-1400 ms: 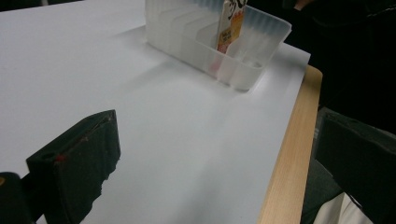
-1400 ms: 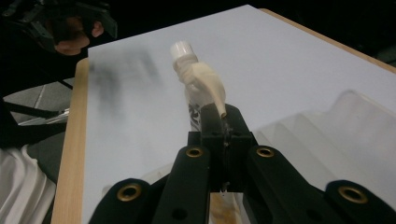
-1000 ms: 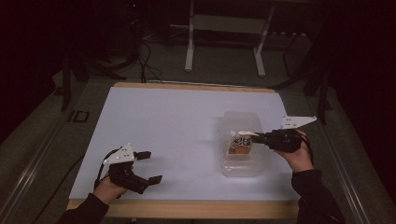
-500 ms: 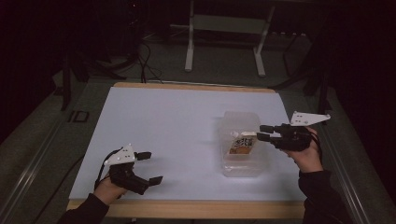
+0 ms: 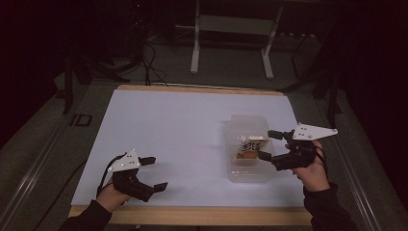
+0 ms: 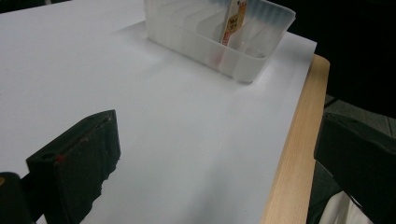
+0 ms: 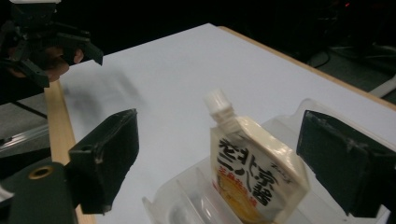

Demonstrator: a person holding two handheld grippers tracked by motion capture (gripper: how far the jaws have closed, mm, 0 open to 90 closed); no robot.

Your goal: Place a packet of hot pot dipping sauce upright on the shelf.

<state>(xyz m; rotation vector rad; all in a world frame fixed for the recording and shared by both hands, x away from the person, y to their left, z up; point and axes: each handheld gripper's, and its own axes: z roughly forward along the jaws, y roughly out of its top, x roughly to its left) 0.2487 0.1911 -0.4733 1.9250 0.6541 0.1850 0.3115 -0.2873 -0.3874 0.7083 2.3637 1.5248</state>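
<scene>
I saw my right gripper [image 5: 268, 144] at the right side of the table [image 5: 183, 125], just beside the clear plastic bin [image 5: 248, 173], with its jaws wide apart after having just been opening, and nothing was clamped between them. In the right gripper view the spouted pouch [image 7: 252, 172] stood between those jaws without either pad pressing on it, leaning in the bin [image 7: 187, 200] with its white cap up. From above, the pouch [image 5: 250, 147] sat in the middle of the bin. My left gripper [image 5: 154, 172] rested low near the front left edge of the table, well apart from the bin, its jaws apart and holding nothing. Its own view showed the bin [image 6: 219, 42] across the white surface.
</scene>
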